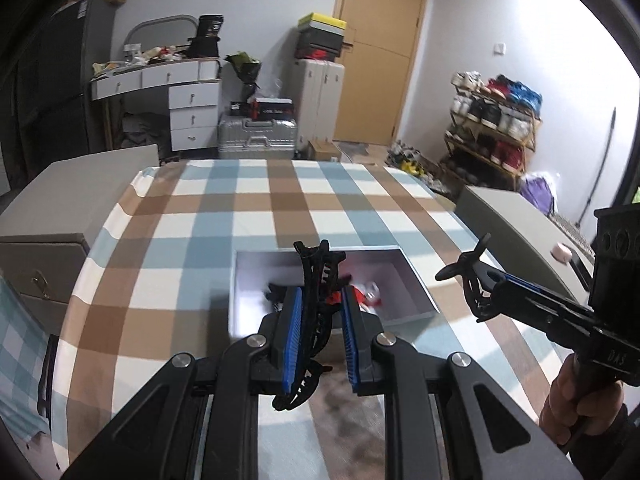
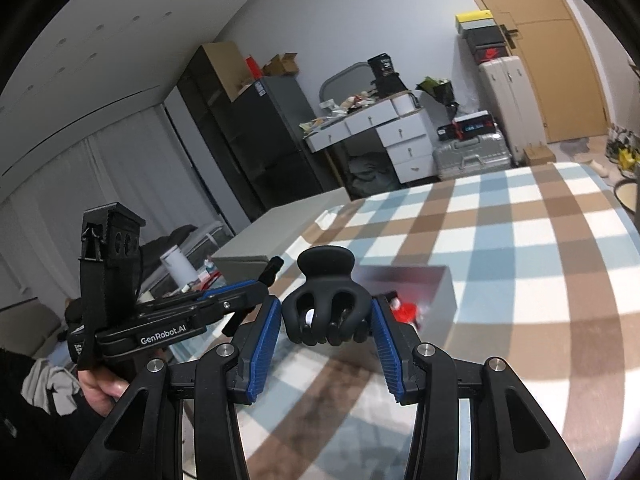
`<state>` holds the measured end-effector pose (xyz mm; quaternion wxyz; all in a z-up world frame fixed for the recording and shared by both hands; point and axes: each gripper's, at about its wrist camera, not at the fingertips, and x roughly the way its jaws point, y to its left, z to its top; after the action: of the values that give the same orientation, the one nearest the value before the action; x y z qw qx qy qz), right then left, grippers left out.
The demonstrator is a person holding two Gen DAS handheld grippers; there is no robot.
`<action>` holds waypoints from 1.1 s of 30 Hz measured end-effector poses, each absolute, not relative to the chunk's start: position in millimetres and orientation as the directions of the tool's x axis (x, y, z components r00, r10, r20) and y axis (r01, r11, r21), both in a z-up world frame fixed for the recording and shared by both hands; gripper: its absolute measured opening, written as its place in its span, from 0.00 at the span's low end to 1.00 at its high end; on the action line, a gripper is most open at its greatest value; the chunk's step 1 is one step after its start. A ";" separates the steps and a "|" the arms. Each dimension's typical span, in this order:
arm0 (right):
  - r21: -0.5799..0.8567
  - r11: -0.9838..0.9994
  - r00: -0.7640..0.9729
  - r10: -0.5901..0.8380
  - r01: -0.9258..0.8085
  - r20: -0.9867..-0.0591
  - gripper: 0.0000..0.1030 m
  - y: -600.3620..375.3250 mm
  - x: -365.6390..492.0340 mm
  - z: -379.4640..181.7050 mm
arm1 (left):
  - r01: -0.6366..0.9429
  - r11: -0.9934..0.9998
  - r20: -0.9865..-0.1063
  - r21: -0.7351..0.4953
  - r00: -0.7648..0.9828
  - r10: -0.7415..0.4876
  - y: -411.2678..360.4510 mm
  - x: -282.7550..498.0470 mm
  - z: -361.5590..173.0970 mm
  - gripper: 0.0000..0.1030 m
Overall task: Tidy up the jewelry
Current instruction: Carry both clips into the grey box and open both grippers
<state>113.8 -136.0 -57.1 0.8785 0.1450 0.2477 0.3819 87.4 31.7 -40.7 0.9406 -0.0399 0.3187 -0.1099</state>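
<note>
left gripper [image 1: 320, 320] clamped on thin black hair claw [image 1: 316, 300] | right gripper [image 2: 326, 336] grasping rounded black claw clip [image 2: 326, 312] | grey box [image 1: 416, 300] on checked cloth [image 1: 256, 208], red contents blurred, possibly clips

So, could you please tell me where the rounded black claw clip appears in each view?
Left wrist view: rounded black claw clip at right, held by the right gripper.
Right wrist view: low centre, between the blue pads.
Shared landmark: the grey box on the checked cloth, just beyond the clip.
</note>
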 end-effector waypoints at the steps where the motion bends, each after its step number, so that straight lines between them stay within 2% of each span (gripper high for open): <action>1: 0.443 0.664 0.583 0.745 -0.602 -0.324 0.44 -133.2 117.8 -56.4 | 0.175 0.973 -0.587 -0.153 0.776 -0.232 35.3 91.5 -41.3 0.14; 14: 0.444 0.671 0.563 0.741 -0.594 -0.366 0.44 -106.7 174.5 -61.1 | 0.183 0.959 -0.584 -0.217 0.763 -0.278 45.8 126.5 -47.6 0.14; 33: 0.415 0.716 0.557 0.697 -0.561 -0.451 0.44 -95.6 200.1 -81.5 | 0.231 0.928 -0.602 -0.293 0.709 -0.367 41.8 144.5 -64.0 0.14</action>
<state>200.1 -95.6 -81.5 0.8751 0.1125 0.3039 0.3594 144.5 41.8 -64.0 0.9191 -0.0983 0.3450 -0.1628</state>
